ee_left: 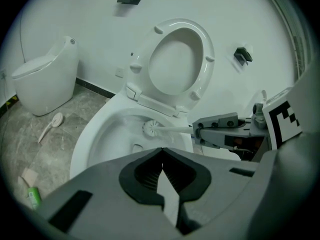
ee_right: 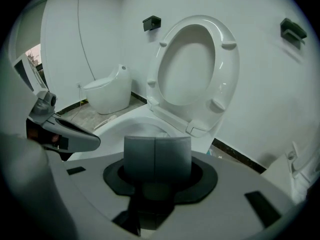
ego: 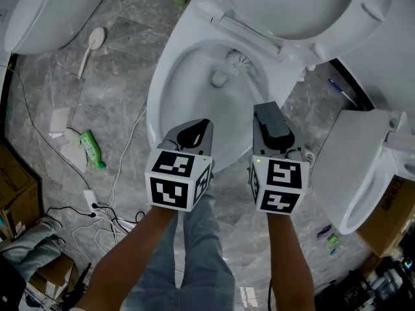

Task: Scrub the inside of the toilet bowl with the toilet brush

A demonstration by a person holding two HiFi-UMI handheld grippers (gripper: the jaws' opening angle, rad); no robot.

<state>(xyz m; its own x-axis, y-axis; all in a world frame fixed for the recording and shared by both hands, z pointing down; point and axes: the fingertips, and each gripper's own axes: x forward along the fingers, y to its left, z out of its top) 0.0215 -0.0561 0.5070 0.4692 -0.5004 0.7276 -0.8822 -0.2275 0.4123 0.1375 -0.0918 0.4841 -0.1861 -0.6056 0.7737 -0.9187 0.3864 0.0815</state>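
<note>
The white toilet bowl stands open with its seat raised. Inside it, the round white bristle head of the toilet brush rests against the far wall of the bowl, above the drain. My right gripper hangs over the bowl's right rim, shut on the brush's white handle; the left gripper view shows the right gripper with the toilet brush sticking out of it. My left gripper is held over the near rim, shut with nothing in it. In the right gripper view the pads hide the brush.
A second toilet stands at the far left and another toilet close on the right. On the grey floor to the left lie a long white scoop-like tool, a green bottle and cables. Cardboard boxes line the left edge.
</note>
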